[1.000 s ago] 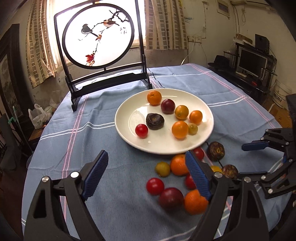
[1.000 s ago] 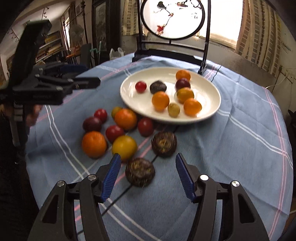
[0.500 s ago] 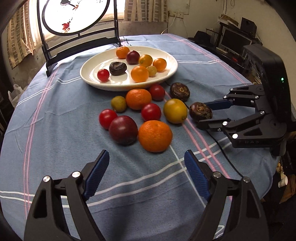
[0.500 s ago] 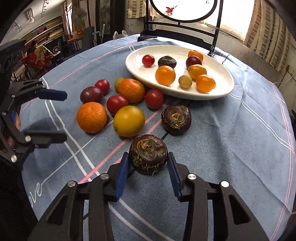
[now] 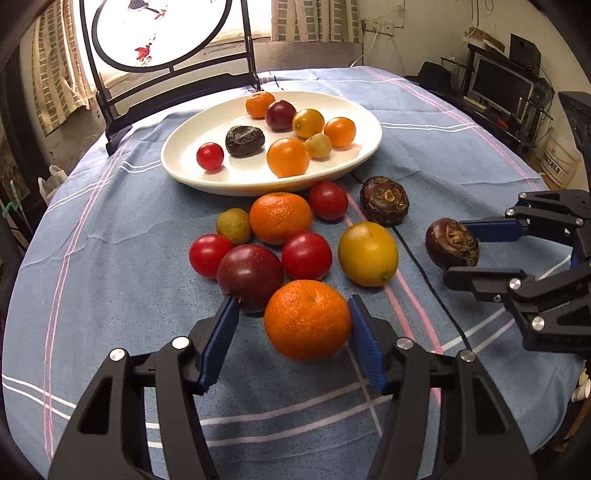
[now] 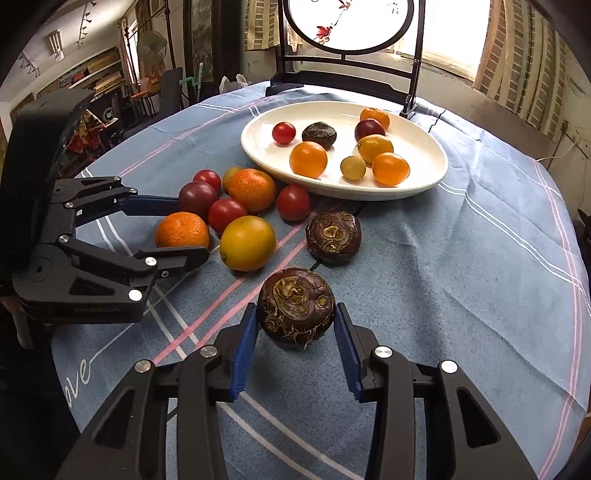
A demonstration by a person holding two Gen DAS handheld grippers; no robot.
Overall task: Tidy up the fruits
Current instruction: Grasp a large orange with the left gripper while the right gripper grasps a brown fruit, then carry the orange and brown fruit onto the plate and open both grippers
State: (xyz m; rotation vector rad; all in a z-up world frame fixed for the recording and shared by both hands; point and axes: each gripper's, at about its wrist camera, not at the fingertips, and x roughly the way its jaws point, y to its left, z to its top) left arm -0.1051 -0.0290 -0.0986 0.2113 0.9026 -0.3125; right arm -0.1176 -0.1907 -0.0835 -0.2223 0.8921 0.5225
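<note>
Left gripper [image 5: 293, 338]: black frame, blue pads, straddling a large round orange mandarin [image 5: 307, 319] at 6 o'clock of the loose fruit cluster on the blue striped tablecloth [image 5: 110, 258]. The jaws have just been closing with the mandarin between them. The right-hand pad lies at the fruit's skin; a sliver of cloth shows beside the other pad, so a firm clamp cannot be confirmed.

Right gripper [image 6: 295, 347]: same build, clenched on a dark brown, rough-skinned round water chestnut [image 6: 296, 306]. Both pads press its flanks. Its jaws have just been closing on that piece, which is seated on the cloth at 6 o'clock of the right wrist view.

Second dark brown water chestnut [image 6: 333, 236]: on the cloth at 1 o'clock of the held one, apart from it.

Smooth yellow-orange citrus [image 5: 368, 254]: at 2 o'clock of the mandarin, close by. Dark purple round fruit [image 5: 250, 272]: at 10 o'clock of the mandarin, touching it or nearly so. Red cherry tomatoes [image 5: 307, 256], a second mandarin and a small olive-green fruit fill the cluster beyond.

White oval ceramic plate [image 5: 192, 147]: at 12 o'clock of the cluster, carrying eight fruits. Black-framed round painted screen [image 5: 162, 33] stands behind the plate
</note>
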